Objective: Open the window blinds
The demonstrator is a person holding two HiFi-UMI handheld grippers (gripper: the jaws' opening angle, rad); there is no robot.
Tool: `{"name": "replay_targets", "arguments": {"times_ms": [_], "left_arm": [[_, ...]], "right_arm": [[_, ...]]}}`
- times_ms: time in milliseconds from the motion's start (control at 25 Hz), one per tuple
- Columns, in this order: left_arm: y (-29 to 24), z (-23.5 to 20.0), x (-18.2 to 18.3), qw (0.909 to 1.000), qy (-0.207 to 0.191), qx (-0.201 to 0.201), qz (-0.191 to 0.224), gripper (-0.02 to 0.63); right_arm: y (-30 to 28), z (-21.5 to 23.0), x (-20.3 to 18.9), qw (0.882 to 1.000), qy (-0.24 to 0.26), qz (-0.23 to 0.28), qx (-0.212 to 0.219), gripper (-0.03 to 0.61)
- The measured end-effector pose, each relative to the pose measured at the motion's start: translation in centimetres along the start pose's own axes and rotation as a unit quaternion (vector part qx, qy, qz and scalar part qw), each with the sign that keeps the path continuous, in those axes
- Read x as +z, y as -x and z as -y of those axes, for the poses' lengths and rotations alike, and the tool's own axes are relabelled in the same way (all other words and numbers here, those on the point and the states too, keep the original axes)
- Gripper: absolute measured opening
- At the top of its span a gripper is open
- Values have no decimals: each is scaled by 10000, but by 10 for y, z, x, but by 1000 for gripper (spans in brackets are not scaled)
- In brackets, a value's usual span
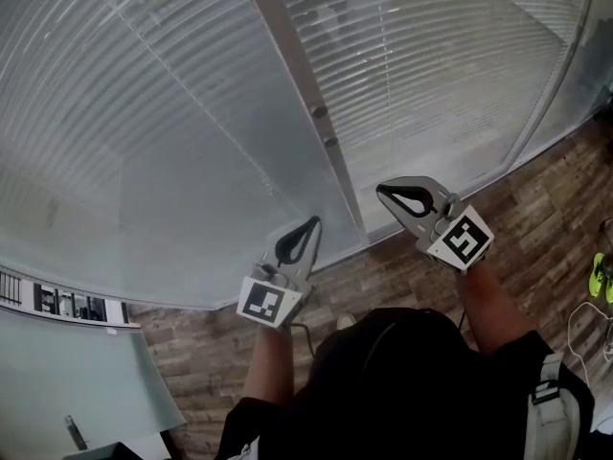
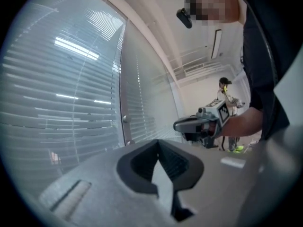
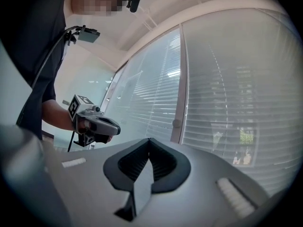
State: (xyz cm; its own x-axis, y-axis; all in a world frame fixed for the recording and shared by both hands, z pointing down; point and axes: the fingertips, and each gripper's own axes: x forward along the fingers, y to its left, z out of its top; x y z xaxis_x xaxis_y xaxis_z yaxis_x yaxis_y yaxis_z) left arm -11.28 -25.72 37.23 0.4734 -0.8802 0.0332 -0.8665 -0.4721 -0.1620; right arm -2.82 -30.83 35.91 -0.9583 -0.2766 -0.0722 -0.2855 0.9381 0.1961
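The window blinds [image 1: 144, 113] hang behind glass in two panels, their white slats [image 1: 431, 56] lying close together. A grey upright frame post [image 1: 297, 75] with two small round knobs [image 1: 319, 112] divides the panels. My left gripper [image 1: 314, 220] is held level a little short of the left panel's lower edge, jaws shut and empty. My right gripper [image 1: 381, 191] points at the foot of the post, also shut with nothing in it. In the left gripper view the blinds [image 2: 61, 93] fill the left side beyond the closed tips [image 2: 158, 142]. The right gripper view shows the post [image 3: 180, 79] just past the closed tips [image 3: 149, 139].
Wood-look flooring [image 1: 402, 276] runs below the glass. A frosted glass partition [image 1: 86, 372] stands at lower left. Cables [image 1: 584, 329] and a yellow-green object [image 1: 599, 274] lie at the right edge. A person [image 2: 224, 86] stands far back in the room.
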Motion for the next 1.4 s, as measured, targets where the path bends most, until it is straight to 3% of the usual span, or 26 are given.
{"name": "replay_targets", "arguments": {"times_ms": [320, 520, 680, 1040, 1120, 1400], "left_arm": [[-1, 4, -6, 9982, 9, -579, 125, 3], [-2, -9, -5, 9946, 512, -858, 294, 3], [0, -18, -5, 9938, 430, -969, 331, 3], [0, -27, -7, 9912, 349, -1233, 339, 3], [2, -25, -8, 9911, 314, -1247, 335, 4], [4, -25, -13, 9912, 241, -1265, 304, 5]], "right_arm": [[-14, -6, 0, 9981, 400, -264, -382, 6], [-23, 4, -2, 9941, 700, -527, -638, 6], [-30, 10, -4, 9884, 1049, -752, -803, 6], [-59, 30, 4, 9726, 1733, -1175, -1013, 9], [-64, 32, 5, 9683, 1904, -1269, -999, 34], [-89, 51, 12, 9421, 2636, -1831, -972, 80]]}}
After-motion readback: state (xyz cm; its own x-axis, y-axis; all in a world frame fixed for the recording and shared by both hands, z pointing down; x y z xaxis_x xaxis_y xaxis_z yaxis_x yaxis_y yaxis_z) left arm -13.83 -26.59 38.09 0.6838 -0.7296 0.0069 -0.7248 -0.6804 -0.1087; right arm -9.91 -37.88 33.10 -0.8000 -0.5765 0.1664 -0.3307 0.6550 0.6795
